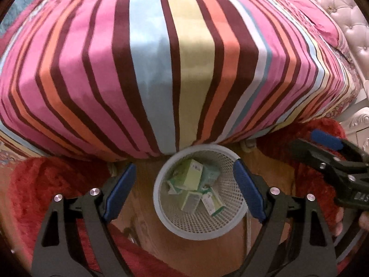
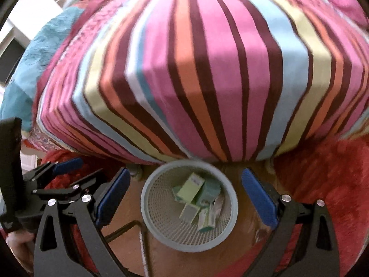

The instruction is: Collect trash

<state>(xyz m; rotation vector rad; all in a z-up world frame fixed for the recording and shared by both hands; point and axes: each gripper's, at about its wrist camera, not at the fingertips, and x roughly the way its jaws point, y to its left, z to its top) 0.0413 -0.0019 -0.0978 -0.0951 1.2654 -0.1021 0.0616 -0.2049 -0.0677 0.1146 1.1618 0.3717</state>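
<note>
Both the left claw (image 1: 186, 192) and right claw (image 2: 186, 198) were wide open and empty above the upright bin (image 1: 161, 210) of little green boxes (image 1: 192, 177), their writing too blurry to read.

Boxes (image 1: 192, 177) lie in the basket (image 1: 161, 210), which stands before the bed (image 1: 161, 69).

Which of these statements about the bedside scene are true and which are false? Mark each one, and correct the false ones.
1. The mesh wastebasket holds several small green and white cartons. True.
2. The left gripper is shut on a carton. False: its jaws stand open, with nothing between them.
3. The wastebasket stands on the floor beside a bed with a striped cover. True.
4. The right gripper carries a bottle. False: it is open and holds nothing.
5. The wastebasket lies tipped on its side. False: it stands upright, its mouth facing up.
</note>
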